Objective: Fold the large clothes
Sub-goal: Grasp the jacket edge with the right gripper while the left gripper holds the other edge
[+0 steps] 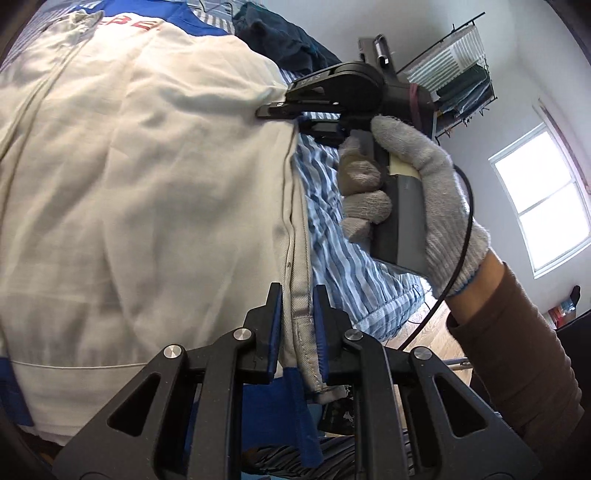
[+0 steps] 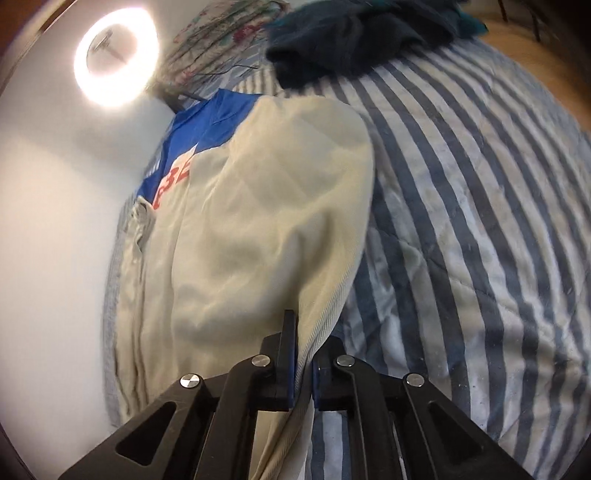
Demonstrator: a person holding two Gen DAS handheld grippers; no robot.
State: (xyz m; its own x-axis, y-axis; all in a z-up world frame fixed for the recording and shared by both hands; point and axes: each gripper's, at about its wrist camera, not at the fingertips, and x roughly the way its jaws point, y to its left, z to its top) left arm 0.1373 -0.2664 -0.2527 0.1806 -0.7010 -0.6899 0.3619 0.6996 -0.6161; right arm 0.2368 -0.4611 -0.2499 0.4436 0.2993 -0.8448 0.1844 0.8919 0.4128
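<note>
A bed covered in a blue-and-white striped quilt (image 2: 461, 221) serves as the folding surface, with a heap of dark teal clothing (image 2: 354, 33) pushed to its far end, apparently to keep the working area free. Spread flat across the quilt lies the task's garment, a large cream cotton jacket with royal-blue panels and red lettering (image 1: 147, 177), its long side edge running along the bed so that both tools can reach it at once.

In the left wrist view, a person's right hand in a grey knitted work glove (image 1: 413, 192) grips the handle of the right claw (image 1: 273, 110), whose black fingers are pressed together on the jacket's edge further up. The right wrist view bears this out: the cream cloth runs straight between the blue-lined pads (image 2: 291, 354), with no gap showing.

Nearer the hem, the left claw (image 1: 297, 314) stands almost closed, pinching the jacket's stitched cream seam between its pads.

Two grips spaced along one edge would let that whole side lift evenly; the judgement is that a first lengthwise fold is being set up, with most of the folding yet to do.
</note>
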